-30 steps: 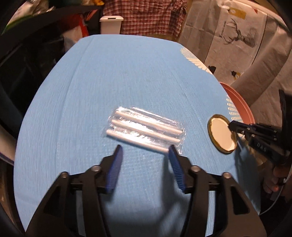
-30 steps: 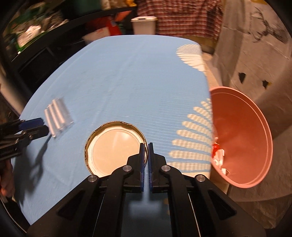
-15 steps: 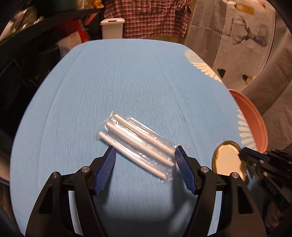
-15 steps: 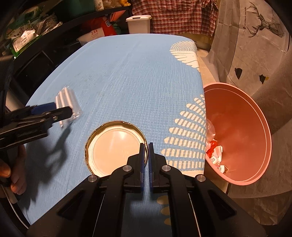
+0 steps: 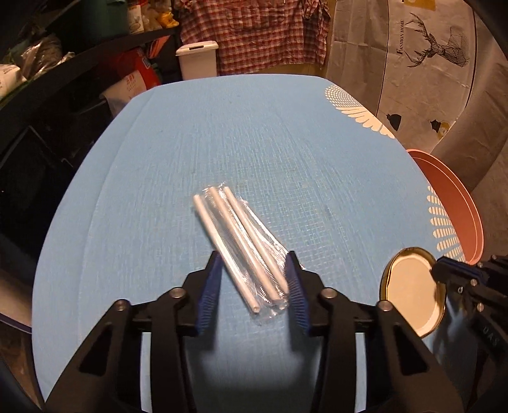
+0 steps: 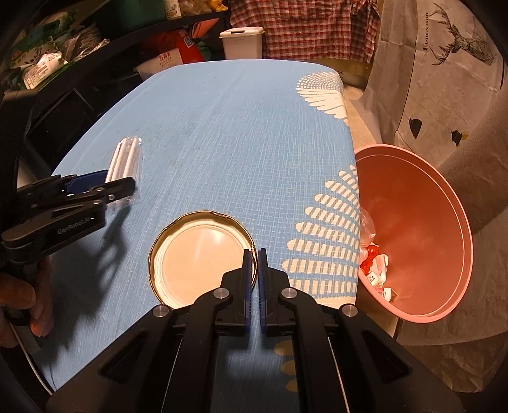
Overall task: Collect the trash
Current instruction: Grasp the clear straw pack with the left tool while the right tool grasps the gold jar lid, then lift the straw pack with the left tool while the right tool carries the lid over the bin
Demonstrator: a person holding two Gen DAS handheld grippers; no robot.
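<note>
— Left wrist view first: what is nearest the lens?
— The left claw [image 5: 255, 286], its jaws closing, with the near end of a clear packet of straws [image 5: 244, 251] between them. The right blue pad sits against the packet's edge; whether the left pad touches it I cannot tell. The packet lies flat on the blue bench [image 5: 197, 143], running diagonally up and to the left from the claw.

— And to the right of it?
— A gold-rimmed jar lid [image 5: 411, 290] lies on the bench near its right edge, with the right claw [image 5: 444, 271] at the lid's rim. Beyond that edge shows the rim of a pink bin [image 5: 460, 203].

— What does the right wrist view add?
— The right claw [image 6: 253, 267] is nearly closed, its two pads pinching the lid's [image 6: 198, 260] raised rim on the right side; the lid lies open side up. Left of it a hand [image 6: 22, 301] holds the left claw [image 6: 108, 184] over the near end of the straws [image 6: 125, 159].

— And the bin?
— The bin [image 6: 451, 203] stands beside the bench's right edge, with crumpled wrappers [image 6: 376, 267] in the bottom. Farther back, a small white bin [image 6: 243, 43] stands past the bench's far end, in front of a checked cloth [image 6: 304, 28].
</note>
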